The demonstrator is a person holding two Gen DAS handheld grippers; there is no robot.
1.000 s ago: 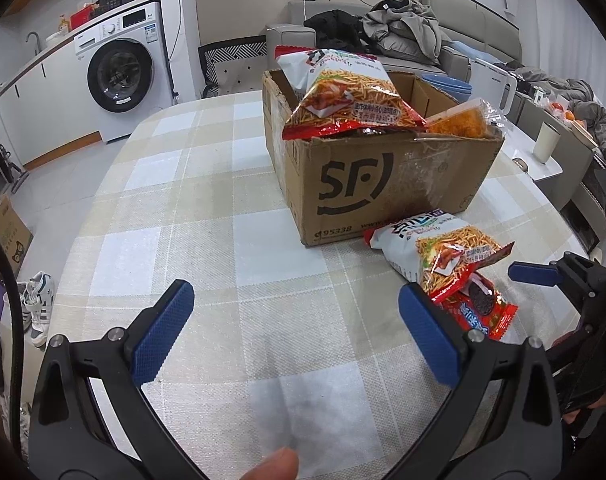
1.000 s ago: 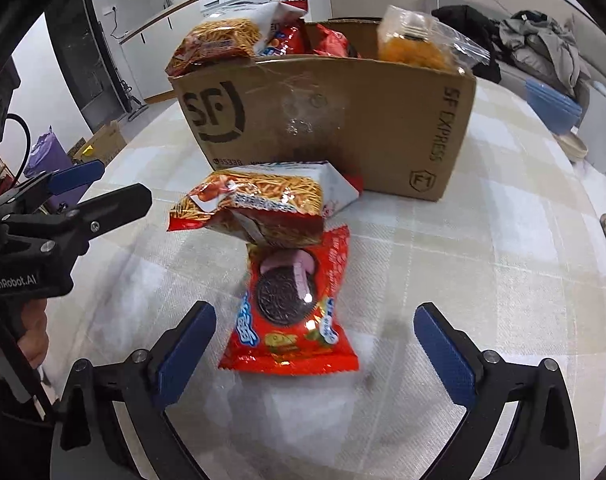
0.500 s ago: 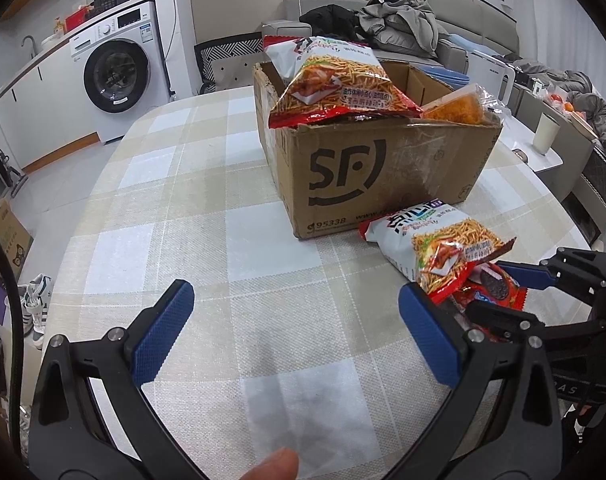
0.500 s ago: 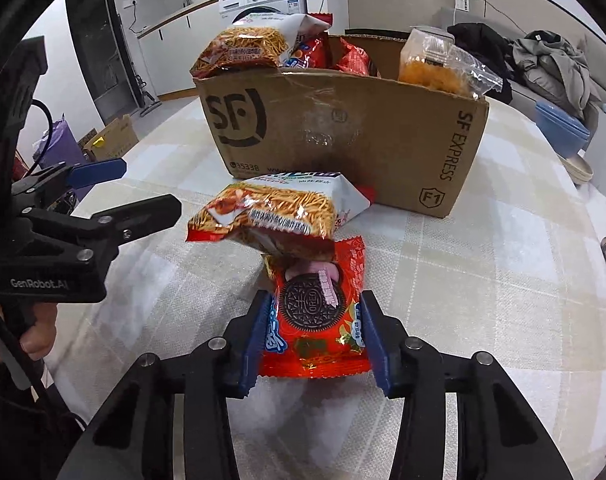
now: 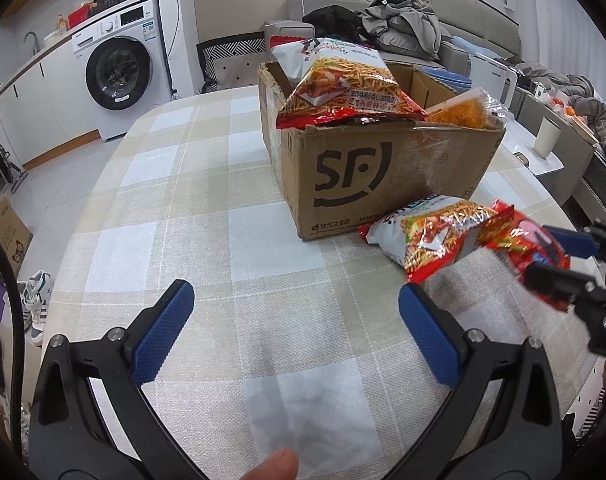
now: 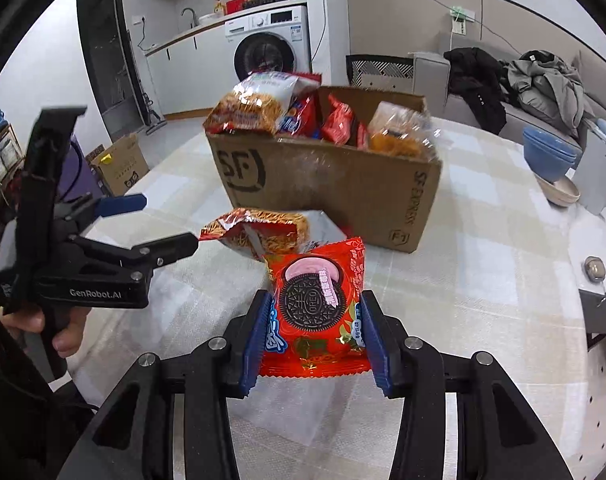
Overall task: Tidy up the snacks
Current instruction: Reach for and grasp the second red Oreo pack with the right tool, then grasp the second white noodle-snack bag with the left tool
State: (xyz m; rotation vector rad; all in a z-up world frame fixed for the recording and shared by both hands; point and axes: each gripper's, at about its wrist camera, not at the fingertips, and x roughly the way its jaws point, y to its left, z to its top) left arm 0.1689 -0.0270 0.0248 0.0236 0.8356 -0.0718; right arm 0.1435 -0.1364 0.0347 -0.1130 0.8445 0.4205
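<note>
My right gripper is shut on a red Oreo packet and holds it lifted off the checked tablecloth; the same packet shows at the right of the left wrist view. A bag of noodle sticks lies on the table just in front of the cardboard SF box, which holds several snack bags. In the left wrist view that bag rests against the box. My left gripper hangs open over bare cloth, nothing between its fingers.
A washing machine and counter stand beyond the table's far left edge. A sofa with clothes is behind the box. Blue bowls and a white side table lie to the right. A small cardboard box sits on the floor.
My right gripper closed on the Oreo packet and raised it off the table, drawing it out from under the noodle bag. The left gripper stayed still and open.
</note>
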